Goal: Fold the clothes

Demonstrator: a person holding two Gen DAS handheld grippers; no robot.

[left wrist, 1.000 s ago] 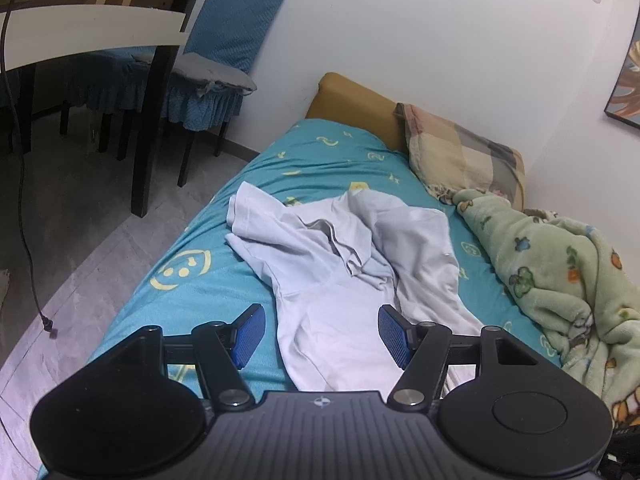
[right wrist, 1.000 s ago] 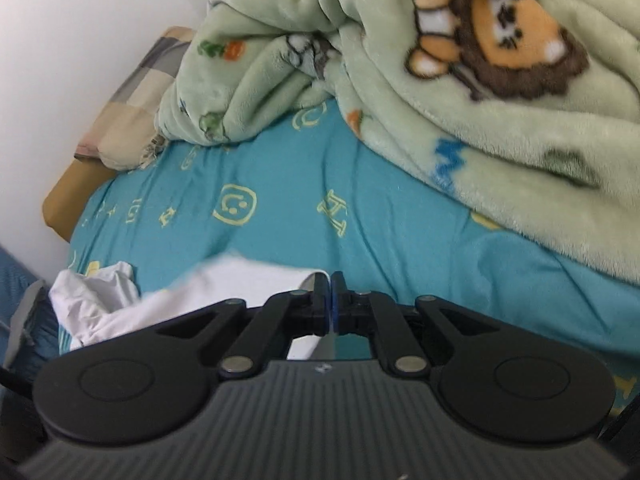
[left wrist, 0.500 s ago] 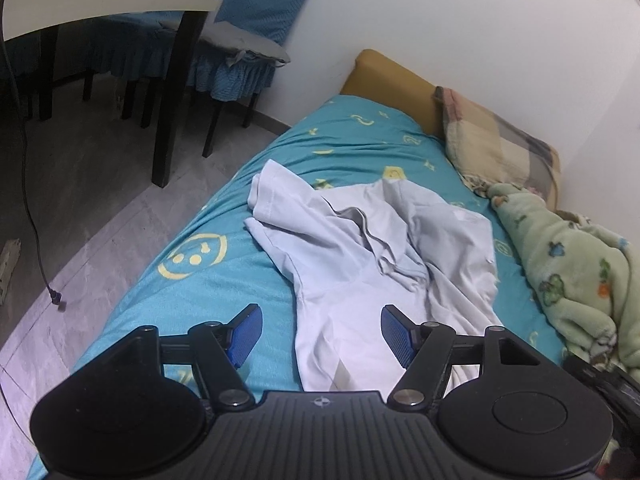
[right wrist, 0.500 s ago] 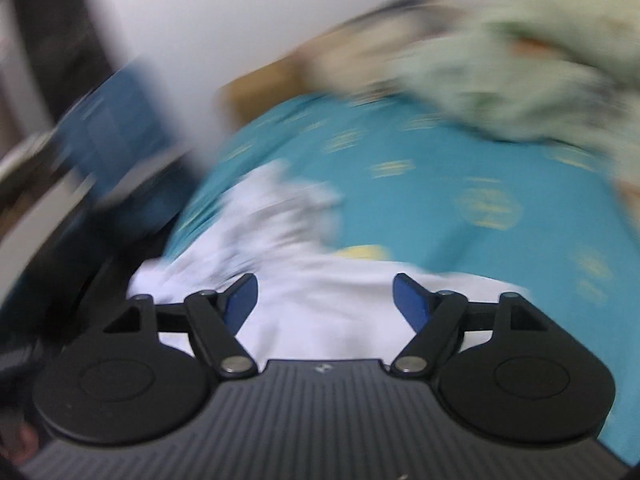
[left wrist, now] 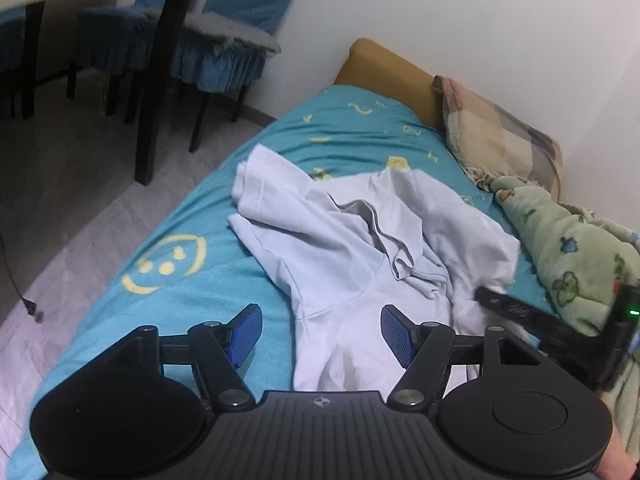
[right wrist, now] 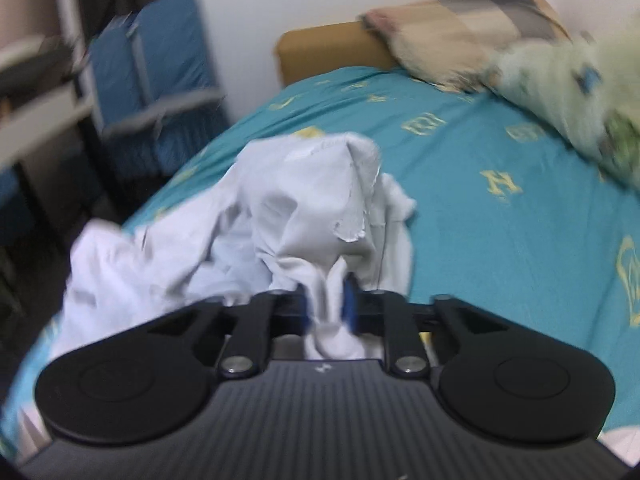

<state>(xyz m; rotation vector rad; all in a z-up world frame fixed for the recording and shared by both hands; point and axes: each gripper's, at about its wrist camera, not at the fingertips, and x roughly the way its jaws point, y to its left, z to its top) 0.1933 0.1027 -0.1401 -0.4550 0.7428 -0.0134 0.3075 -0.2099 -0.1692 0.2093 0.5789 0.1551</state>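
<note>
A white shirt [left wrist: 360, 248] lies crumpled on the teal bed sheet [left wrist: 200, 216], near the green blanket [left wrist: 568, 248] and the pillow [left wrist: 492, 128]. The right gripper [right wrist: 326, 306] is closing – its blue pads pinch a bunched fold of the shirt. The left gripper [left wrist: 318, 330] hovers over the shirt's near edge, fingers spread and narrowing slightly, gripping nothing

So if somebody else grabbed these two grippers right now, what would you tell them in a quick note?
Right gripper: jaws closing on a bunch of the white shirt, cloth between its pads.
Left gripper: open, holding nothing, over the shirt's near end.
Shirt: crumpled in a heap on the teal bed sheet, beside the green blanket.
Done: no fold yet.
Left: spread the shirt flat, then fold it.
</note>
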